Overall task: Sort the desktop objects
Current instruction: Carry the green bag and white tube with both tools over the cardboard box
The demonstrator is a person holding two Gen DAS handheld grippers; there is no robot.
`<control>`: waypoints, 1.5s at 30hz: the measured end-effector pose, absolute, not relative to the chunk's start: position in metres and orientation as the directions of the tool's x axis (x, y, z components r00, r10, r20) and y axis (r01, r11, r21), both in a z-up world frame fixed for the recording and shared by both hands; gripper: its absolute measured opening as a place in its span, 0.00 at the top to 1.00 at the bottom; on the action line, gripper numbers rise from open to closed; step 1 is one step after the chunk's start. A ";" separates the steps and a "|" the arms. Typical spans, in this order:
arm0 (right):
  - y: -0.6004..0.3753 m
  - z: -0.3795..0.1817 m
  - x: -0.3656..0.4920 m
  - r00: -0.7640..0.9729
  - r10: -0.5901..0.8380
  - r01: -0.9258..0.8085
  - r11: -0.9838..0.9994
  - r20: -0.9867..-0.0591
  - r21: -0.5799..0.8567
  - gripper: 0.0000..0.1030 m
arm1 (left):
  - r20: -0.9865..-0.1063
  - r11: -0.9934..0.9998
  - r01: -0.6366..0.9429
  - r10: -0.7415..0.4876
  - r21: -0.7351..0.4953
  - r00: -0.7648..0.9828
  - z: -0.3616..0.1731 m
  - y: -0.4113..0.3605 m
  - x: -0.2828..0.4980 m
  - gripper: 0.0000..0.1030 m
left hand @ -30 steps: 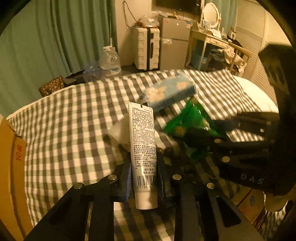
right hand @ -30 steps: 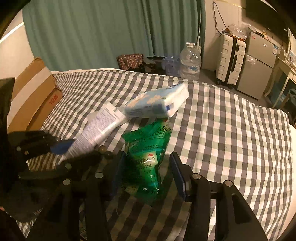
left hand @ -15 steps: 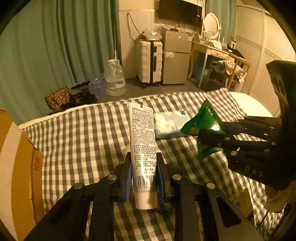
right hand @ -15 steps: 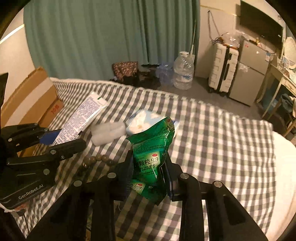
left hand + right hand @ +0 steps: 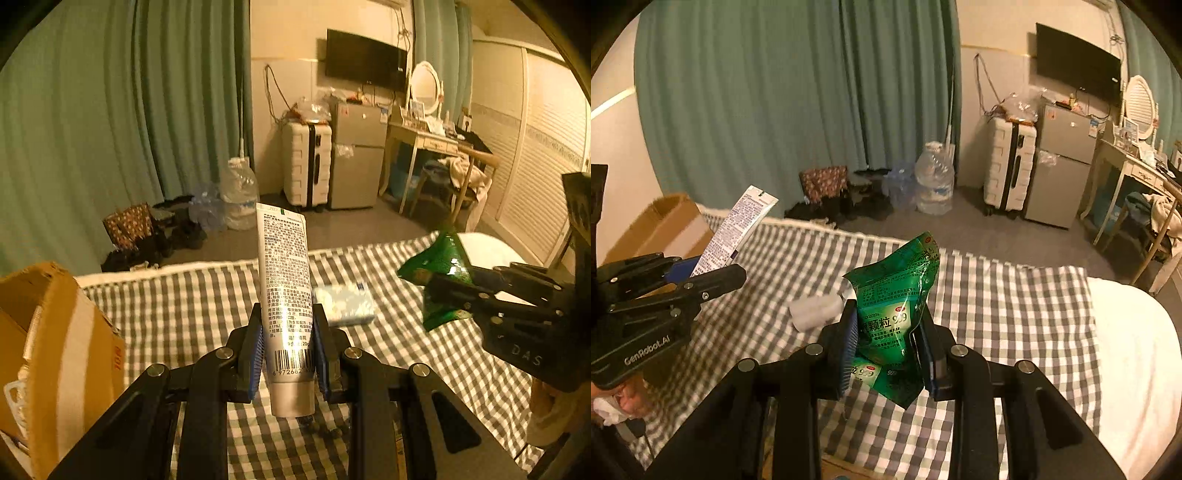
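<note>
Both lifted higher off bed now: left claw (image 5: pixel 287 354) pinching stiff tube (image 5: pixel 285 295) low, right claw (image 5: pixel 888 343) pinching crinkly, light green pouch (image 5: pixel 897 306) mid-frame.

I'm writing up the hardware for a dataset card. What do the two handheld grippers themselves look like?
Both are matte black with angular linkage arms joined by round silver pivot bolts. The left gripper and right gripper have ribbed blue pads on the inner finger faces. White lettering marks the bodies: "GenRobot.AI" on the left, "DAS" on the right. No cables or sleeves show.
</note>
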State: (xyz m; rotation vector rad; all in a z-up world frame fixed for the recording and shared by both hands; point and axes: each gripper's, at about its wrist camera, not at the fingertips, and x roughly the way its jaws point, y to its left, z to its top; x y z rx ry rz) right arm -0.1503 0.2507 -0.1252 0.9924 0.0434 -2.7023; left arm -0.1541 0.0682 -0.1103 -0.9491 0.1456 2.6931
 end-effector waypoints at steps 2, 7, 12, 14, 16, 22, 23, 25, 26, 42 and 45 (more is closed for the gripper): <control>0.250 -0.115 -0.144 -0.751 -0.221 0.242 -0.969 -0.623 0.052 0.72 | -0.613 -0.957 -0.292 0.232 -0.002 -0.756 -0.101 0.064 -0.150 0.77; 0.247 -0.093 -0.126 -0.790 -0.203 0.217 -0.975 -0.579 0.046 0.72 | -0.577 -0.961 -0.278 0.220 0.013 -0.787 -0.078 0.059 -0.141 0.77; 0.244 -0.073 -0.110 -0.817 -0.195 0.197 -0.979 -0.542 0.055 0.72 | -0.547 -0.961 -0.276 0.224 0.013 -0.807 -0.057 0.055 -0.132 0.77; 0.241 -0.067 -0.106 -0.823 -0.193 0.196 -0.979 -0.534 0.052 0.72 | -0.533 -0.962 -0.274 0.223 0.017 -0.816 -0.050 0.053 -0.127 0.77; 0.238 -0.061 -0.102 -0.830 -0.186 0.190 -0.981 -0.526 0.046 0.72 | -0.513 -0.965 -0.261 0.205 0.038 -0.833 -0.043 0.051 -0.121 0.77; 0.230 -0.043 -0.092 -0.845 -0.177 0.167 -0.984 -0.504 0.065 0.72 | -0.475 -0.968 -0.246 0.199 0.039 -0.857 -0.025 0.040 -0.108 0.77; 0.228 -0.040 -0.091 -0.847 -0.177 0.165 -0.984 -0.501 0.067 0.72 | -0.471 -0.970 -0.242 0.197 0.036 -0.860 -0.022 0.038 -0.107 0.77; 0.226 -0.033 -0.090 -0.852 -0.175 0.165 -0.984 -0.493 0.064 0.72 | -0.466 -0.972 -0.235 0.196 0.026 -0.863 -0.016 0.033 -0.105 0.77; 0.224 -0.029 -0.089 -0.855 -0.172 0.164 -0.985 -0.488 0.060 0.72 | -0.464 -0.972 -0.233 0.197 0.020 -0.863 -0.014 0.032 -0.104 0.77; 0.165 0.011 -0.076 -0.879 -0.220 0.231 -0.973 -0.423 0.026 0.72 | -0.410 -0.991 -0.136 0.127 -0.008 -0.903 0.016 -0.024 -0.082 0.77; 0.151 0.015 -0.074 -0.877 -0.241 0.255 -0.967 -0.416 0.024 0.72 | -0.396 -0.993 -0.114 0.103 0.004 -0.913 0.022 -0.034 -0.076 0.77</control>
